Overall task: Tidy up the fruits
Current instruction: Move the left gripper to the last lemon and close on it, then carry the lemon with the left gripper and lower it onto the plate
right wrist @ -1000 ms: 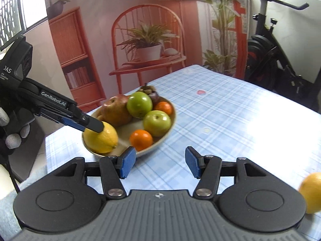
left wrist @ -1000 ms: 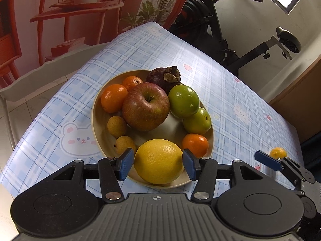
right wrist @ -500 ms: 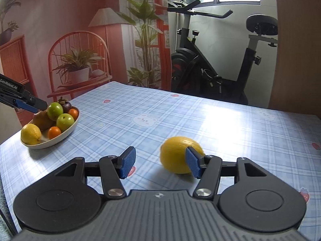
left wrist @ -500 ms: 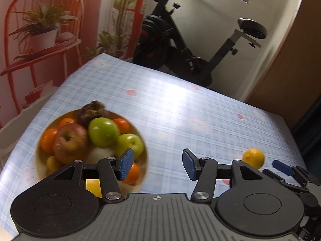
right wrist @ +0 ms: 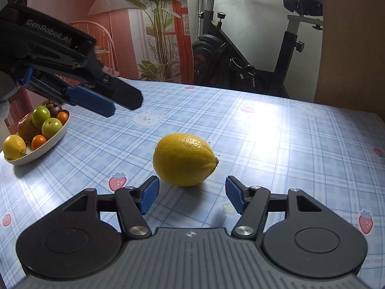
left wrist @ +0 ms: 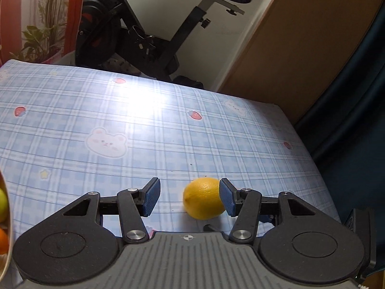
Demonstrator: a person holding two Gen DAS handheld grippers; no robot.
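Our right tongs [right wrist: 190, 195] were opening, empty, before the lemon [right wrist: 184, 159] on the checked surface [right wrist: 276, 144]; left tongs [left wrist: 189, 197] released; an exercise bike [right wrist: 252, 55] behind.

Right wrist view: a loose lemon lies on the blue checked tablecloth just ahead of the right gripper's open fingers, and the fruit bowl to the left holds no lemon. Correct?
Not quite. The bowl does hold a lemon, at its near end, as the right wrist view shows. The rest stands: the loose lemon lies on the tablecloth just ahead of the right gripper, whose jaws are opening with nothing between them.
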